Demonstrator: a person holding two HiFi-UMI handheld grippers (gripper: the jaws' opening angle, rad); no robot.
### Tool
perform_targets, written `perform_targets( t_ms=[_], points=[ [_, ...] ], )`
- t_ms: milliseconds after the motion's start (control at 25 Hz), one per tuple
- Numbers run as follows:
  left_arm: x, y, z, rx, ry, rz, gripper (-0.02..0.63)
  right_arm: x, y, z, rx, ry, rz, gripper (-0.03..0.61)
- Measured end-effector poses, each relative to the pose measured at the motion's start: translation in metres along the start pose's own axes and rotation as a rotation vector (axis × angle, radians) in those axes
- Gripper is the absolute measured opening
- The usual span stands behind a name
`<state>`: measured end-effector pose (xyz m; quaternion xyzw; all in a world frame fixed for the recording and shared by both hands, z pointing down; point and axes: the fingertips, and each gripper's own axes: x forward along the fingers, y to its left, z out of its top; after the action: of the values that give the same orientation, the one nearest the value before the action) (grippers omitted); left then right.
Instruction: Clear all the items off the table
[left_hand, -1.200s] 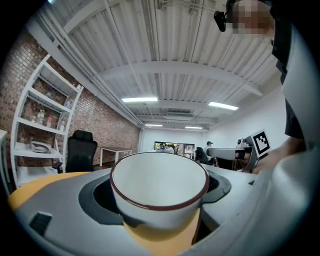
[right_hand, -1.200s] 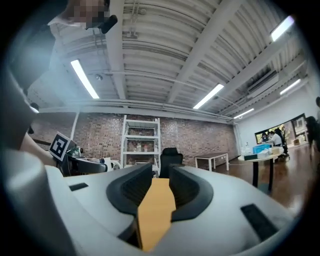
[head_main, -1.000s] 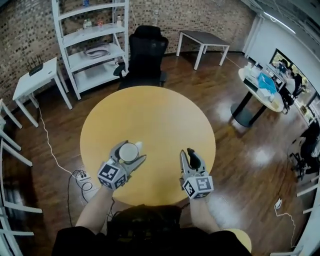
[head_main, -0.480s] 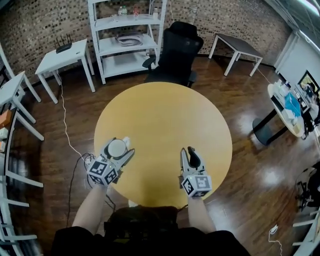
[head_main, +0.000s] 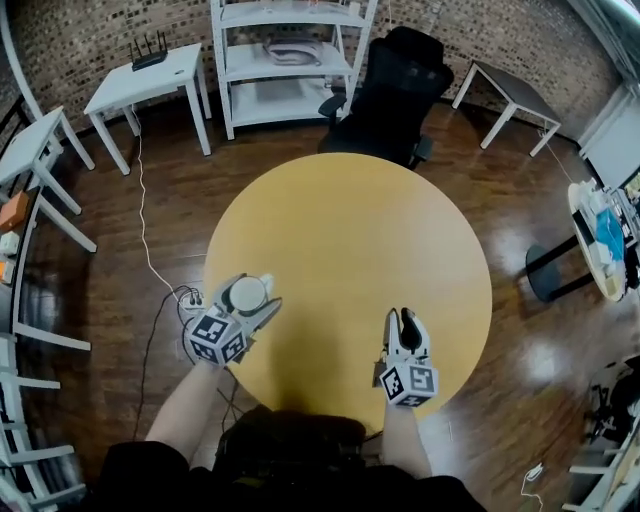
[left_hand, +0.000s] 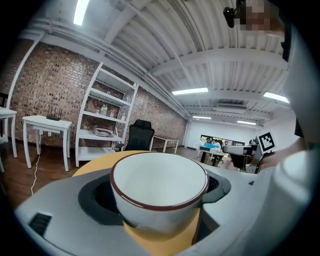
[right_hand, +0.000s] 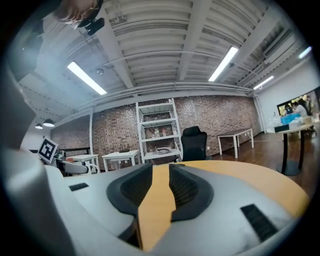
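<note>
Head view gives us the 1 relation that matters: the cup, the only item we can see on or near the table, sits between the jaws of the left gripper. It is right at the table's near left edge, with the wooden floor just beyond it to the left. Left gripper view confirms the hold: the 2 jaws stand wide and clasp the cup's round body from both sides. The cup is upright, its dark red rim level, its mouth open to the ceiling and nothing inside. Its axis runs straight up, across the line the gripper points along, so we judge that any carry should keep the gripper level or the cup will tilt. Yellow tabletop shows below the cup between the jaws; we cannot tell whether its base rests on the surface or hangs just clear of it. The right gripper is well apart, over the table's near right part. Right gripper view shows its 2 jaws drawn close, with only a narrow strip of tabletop between them and nothing held. So the left hand is the one on the job, and the right has nothing to reach for: the rest of the tabletop looks bare to us. We take the task as nearly finished, the move left being to bring the cup outward, past the left edge and off the table.
</note>
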<state>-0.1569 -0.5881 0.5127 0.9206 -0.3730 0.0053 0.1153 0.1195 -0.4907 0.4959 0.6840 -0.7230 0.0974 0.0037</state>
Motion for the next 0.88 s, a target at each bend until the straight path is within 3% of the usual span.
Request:
perform_targets(
  t_ms=[520, 880],
  points=[
    [0.036, 0.050, -0.083, -0.058, 0.124, 0.011, 0.411, 0.029, 0.014, -0.086, 0.005, 0.179, -0.006, 0.078],
    [0.062, 0.058, -0.102, -0.042, 0.170, -0.031, 0.411, 0.038, 0.018, -0.103, 0.018, 0.221, -0.038, 0.078]
  ],
)
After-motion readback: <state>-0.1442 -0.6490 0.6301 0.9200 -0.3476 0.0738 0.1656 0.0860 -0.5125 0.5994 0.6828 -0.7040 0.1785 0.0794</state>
